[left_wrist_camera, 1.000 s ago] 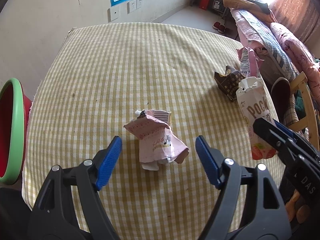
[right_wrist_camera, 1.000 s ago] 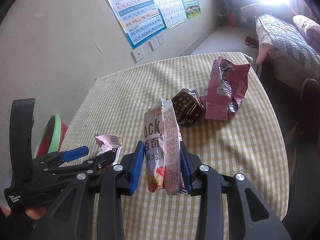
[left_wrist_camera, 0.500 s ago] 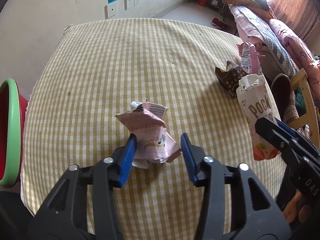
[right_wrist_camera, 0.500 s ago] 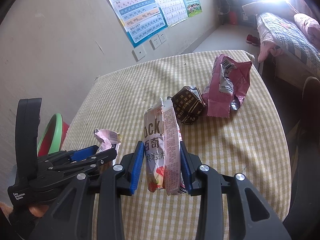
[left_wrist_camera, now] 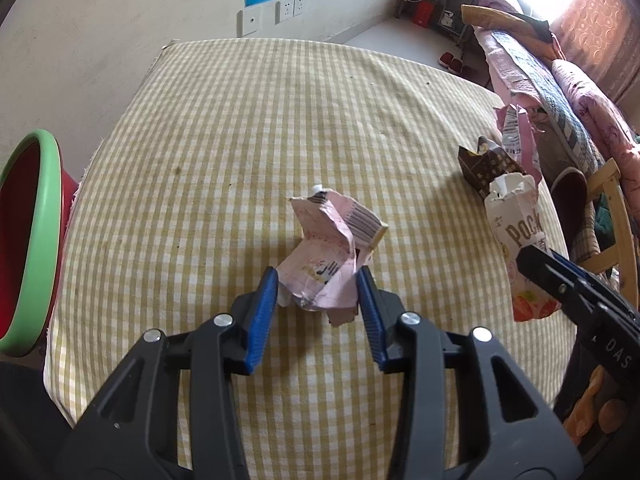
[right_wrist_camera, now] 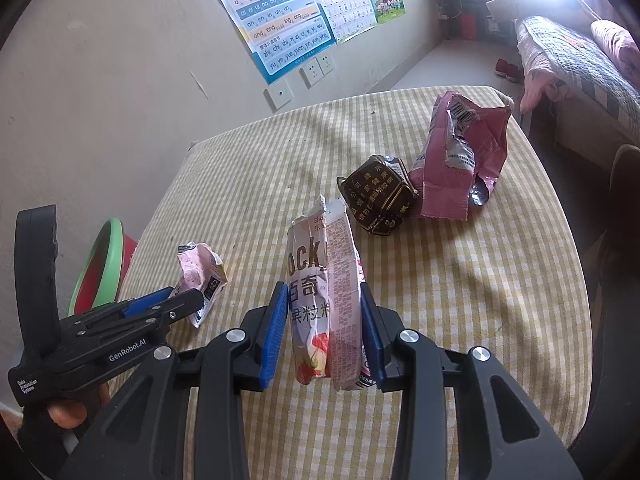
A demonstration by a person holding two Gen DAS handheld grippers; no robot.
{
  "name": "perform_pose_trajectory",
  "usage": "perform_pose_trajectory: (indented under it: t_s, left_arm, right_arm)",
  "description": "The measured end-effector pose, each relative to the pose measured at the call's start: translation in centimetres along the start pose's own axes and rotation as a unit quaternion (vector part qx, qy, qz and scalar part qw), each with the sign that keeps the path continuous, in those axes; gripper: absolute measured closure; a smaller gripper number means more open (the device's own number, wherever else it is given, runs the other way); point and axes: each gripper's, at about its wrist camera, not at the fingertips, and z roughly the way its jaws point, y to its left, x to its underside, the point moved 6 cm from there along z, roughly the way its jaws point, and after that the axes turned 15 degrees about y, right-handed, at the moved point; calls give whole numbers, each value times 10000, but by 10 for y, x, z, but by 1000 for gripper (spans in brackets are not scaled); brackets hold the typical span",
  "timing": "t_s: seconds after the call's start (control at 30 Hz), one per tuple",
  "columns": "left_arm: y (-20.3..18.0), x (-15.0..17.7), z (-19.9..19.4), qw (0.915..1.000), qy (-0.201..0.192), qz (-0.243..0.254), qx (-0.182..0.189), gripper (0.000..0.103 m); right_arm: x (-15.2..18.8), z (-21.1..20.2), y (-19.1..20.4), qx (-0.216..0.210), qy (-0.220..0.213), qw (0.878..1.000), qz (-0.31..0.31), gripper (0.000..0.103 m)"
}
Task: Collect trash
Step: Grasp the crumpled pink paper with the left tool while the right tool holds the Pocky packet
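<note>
Left gripper (left_wrist_camera: 318, 294) just closed, pinching crumpled pink carton (left_wrist_camera: 332, 256) above tablecloth (left_wrist_camera: 240, 140); right gripper (right_wrist_camera: 324, 332) clamped on upright snack box (right_wrist_camera: 326, 292); basin (left_wrist_camera: 30, 240) beside tablecloth.

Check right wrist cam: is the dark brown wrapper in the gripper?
No, the right gripper is shut on the Pocky box; the dark brown wrapper lies on the table beyond it.
</note>
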Motion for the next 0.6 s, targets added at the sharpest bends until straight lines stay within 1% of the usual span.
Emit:
perform_pose_trajectory:
  t_s: [0.03,0.1,0.17,0.23,0.27,0.3,0.33,0.43,0.47,0.53,0.57,0.6]
  left_arm:
    - [-1,0,-2,10000,-44,34,10,57]
    - [-3,0,-7,9997,-167,156,-5,40]
    - [-5,2,-11,9993,-268,258,-71,30]
    - [-5,1,-17,9983,-486,319,-106,28]
    - [-5,-1,-21,9972,-637,359,-163,25]
    - [-6,-3,-24,9958,-782,417,-235,24]
    - [-6,-5,-25,9948,-845,487,-292,24]
    - [-11,-13,-20,9935,-799,712,-398,24]
    - [-13,-15,-18,9933,-780,764,-377,24]
    - [-16,-18,-11,9938,-611,874,-318,24]
    - [-17,-18,-6,9939,-513,910,-347,26]
    - [-19,-20,0,9940,-381,958,-364,32]
  right_arm:
    - [0,0,0,-4,2,10000,10,68]
    - [1,2,0,-19,24,10000,22,68]
    - [1,3,0,-24,52,10000,9,68]
    - [1,5,1,-34,71,10000,5,68]
    - [1,5,0,-38,77,10000,6,68]
    - [1,5,0,-44,84,10000,8,68]
    - [1,5,0,-53,96,9999,11,68]
    - [0,8,0,-74,123,9999,10,68]
    - [1,8,0,-79,130,9999,6,68]
    - [0,9,0,-90,149,9998,1,68]
    - [0,10,0,-94,162,9998,6,68]
    - [0,12,0,-97,172,9998,13,68]
